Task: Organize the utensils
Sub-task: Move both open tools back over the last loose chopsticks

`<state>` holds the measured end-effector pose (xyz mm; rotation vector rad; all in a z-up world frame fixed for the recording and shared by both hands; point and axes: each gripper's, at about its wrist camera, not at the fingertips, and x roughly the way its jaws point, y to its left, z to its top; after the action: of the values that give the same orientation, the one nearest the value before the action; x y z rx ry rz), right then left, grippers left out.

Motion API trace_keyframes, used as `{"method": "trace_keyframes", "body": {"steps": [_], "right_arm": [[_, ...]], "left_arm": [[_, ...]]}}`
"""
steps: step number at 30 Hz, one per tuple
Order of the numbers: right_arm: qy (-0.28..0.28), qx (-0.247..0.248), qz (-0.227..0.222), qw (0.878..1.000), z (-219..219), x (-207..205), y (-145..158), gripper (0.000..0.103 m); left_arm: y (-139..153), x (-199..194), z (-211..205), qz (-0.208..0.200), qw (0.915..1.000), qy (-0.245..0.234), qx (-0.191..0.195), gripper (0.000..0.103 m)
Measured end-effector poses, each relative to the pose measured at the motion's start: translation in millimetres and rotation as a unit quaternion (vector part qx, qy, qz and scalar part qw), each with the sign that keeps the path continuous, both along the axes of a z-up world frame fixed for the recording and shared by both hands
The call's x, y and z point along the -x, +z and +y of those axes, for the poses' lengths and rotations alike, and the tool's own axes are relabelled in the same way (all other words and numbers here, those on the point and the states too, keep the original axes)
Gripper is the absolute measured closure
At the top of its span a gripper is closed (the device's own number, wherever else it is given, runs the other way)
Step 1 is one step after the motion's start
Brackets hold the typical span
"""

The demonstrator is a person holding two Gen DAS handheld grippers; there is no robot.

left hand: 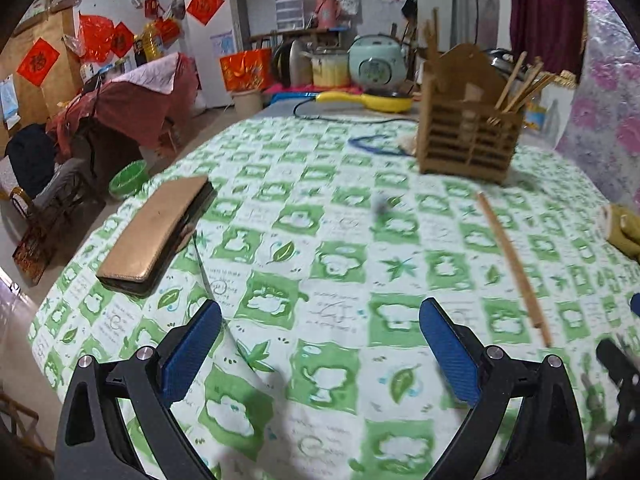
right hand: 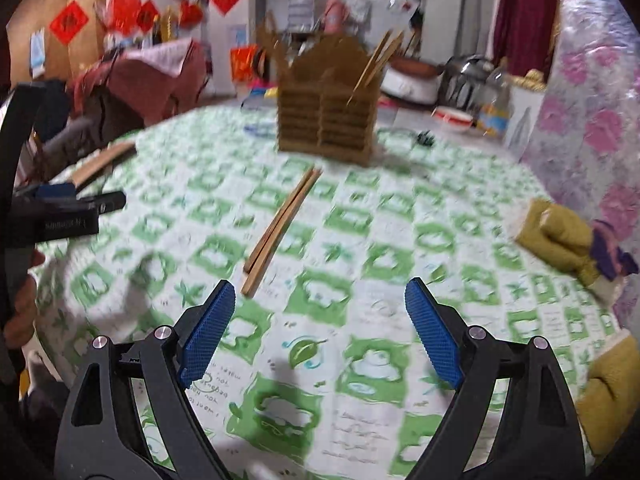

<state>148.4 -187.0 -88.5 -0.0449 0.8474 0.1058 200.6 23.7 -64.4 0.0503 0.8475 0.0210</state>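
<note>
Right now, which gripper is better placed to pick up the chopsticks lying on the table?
The right gripper, I think. It is open, and the chopsticks lie just ahead of its left finger. For the left gripper, also open, the chopsticks lie far off to its right side.

Cluttered room: white wall hung with red paper squares, dark red curtain, covered furniture at left.

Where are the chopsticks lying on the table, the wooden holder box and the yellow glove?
chopsticks (right hand: 280, 228), right wrist view, middle of the pair.
wooden holder (right hand: 326, 120), right wrist view, slatted front wall.
yellow glove (right hand: 560, 240), right wrist view, back of the glove.
</note>
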Motion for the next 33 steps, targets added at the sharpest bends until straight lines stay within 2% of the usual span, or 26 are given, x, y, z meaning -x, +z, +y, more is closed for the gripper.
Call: {"method": "trace_keyframes", "body": {"steps": [4,6,10,13,16,18,19,20,22,23,26,29,33], "right_arm": [[0.023,0.004,0.046,0.999,11.5,-13.9,-13.1,0.018],[0.034,0.005,0.067,0.997,19.5,-21.8,-18.7,0.018],[0.054,0.021,0.094,0.994,30.7,-39.6,-24.2,0.018],[0.052,0.043,0.108,0.992,30.2,-54.4,-32.1,0.018],[0.028,0.050,0.112,0.992,16.0,-63.3,-34.2,0.020],[-0.051,0.092,0.080,0.991,-10.9,-64.9,-30.3,0.020],[-0.082,0.089,0.064,0.991,-26.0,-62.9,-27.4,0.020],[-0.097,0.072,0.056,0.991,-37.4,-60.8,-24.5,0.020],[-0.117,-0.003,0.045,0.992,-63.5,-52.6,-20.5,0.020],[-0.123,-0.020,0.043,0.991,-69.1,-50.9,-20.6,0.020],[-0.131,-0.045,0.028,0.990,-76.3,-46.0,-17.9,0.019],[-0.130,-0.055,0.010,0.990,-77.9,-41.6,-13.7,0.019],[-0.139,-0.097,0.001,0.985,-92.2,-40.6,-10.7,0.019]], "left_arm": [[-16.4,-11.2,9.6,0.036,0.9993,0.007,0.009,0.006],[-20.1,-15.7,15.5,0.058,0.9974,-0.005,0.042,0.006],[-24.4,-16.2,21.8,0.071,0.9951,-0.012,0.068,0.006],[-26.0,-14.8,22.3,0.075,0.9943,-0.018,0.074,0.006],[-26.3,-14.5,20.1,0.076,0.9944,-0.021,0.070,0.006],[-26.5,-16.0,18.0,0.075,0.9946,-0.023,0.067,0.006],[-26.7,-16.2,16.6,0.075,0.9948,-0.024,0.064,0.006],[-26.6,-16.3,14.7,0.075,0.9951,-0.025,0.059,0.006],[-26.4,-16.5,7.4,0.075,0.9958,-0.029,0.043,0.006],[-25.7,-16.0,0.8,0.074,0.9961,-0.035,0.031,0.006],[-24.0,-16.2,-16.0,0.077,0.9949,-0.058,0.029,0.006],[-21.2,-20.8,-43.2,0.091,0.9895,-0.100,0.051,0.006],[-18.5,-25.9,-78.5,0.100,0.9836,-0.138,0.061,0.006]]}}
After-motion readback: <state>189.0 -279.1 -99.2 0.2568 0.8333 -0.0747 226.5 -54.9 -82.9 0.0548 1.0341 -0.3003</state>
